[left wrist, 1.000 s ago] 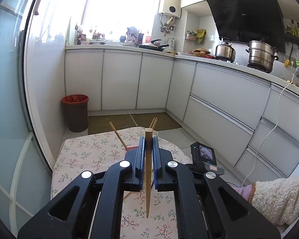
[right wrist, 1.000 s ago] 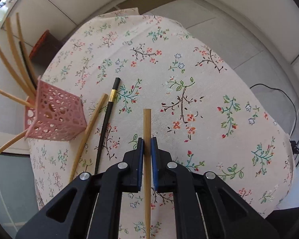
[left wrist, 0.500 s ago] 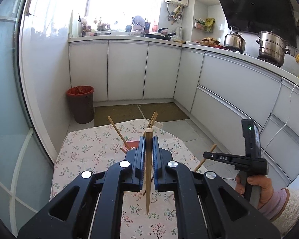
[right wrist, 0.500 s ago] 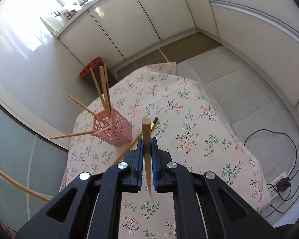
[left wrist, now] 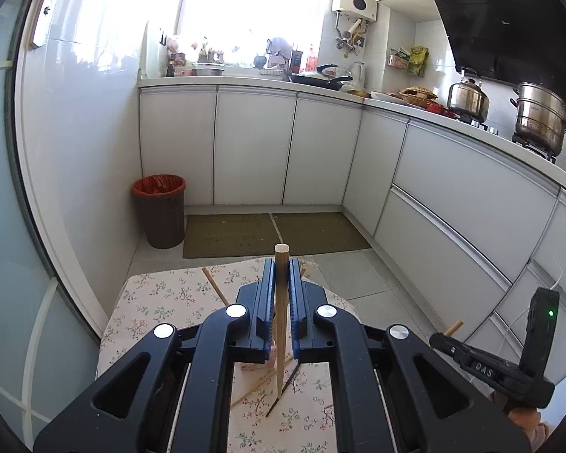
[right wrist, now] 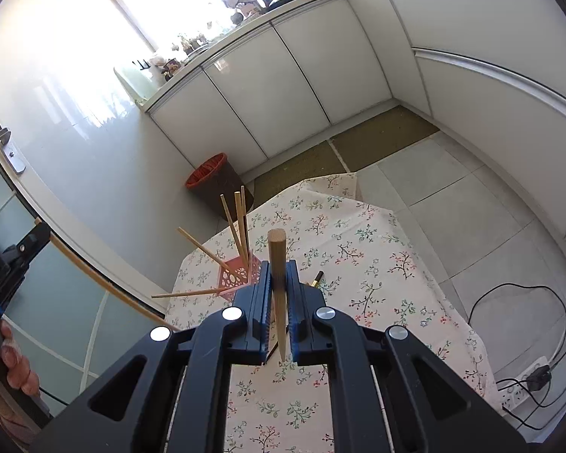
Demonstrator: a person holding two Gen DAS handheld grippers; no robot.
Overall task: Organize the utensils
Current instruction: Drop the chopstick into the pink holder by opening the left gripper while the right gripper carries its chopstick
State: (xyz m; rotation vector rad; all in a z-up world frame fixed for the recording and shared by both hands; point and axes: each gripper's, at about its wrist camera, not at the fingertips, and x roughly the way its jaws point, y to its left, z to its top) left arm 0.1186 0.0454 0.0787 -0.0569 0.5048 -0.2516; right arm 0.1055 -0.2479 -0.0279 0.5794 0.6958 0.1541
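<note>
Two grippers, each with jaws clamped on wooden chopstick. Left gripper (left wrist: 282,294) holds chopstick (left wrist: 281,321) upright above floral table (left wrist: 162,302). Right wrist view alone shows pink basket (right wrist: 237,275) clearly, chopsticks sticking out; right gripper (right wrist: 278,302) grips second chopstick (right wrist: 277,283) above it. Left view shows stove pots.

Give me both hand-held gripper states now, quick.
Left hand-held gripper: shut on a wooden chopstick, held upright.
Right hand-held gripper: shut on another wooden chopstick, thick end up.
</note>
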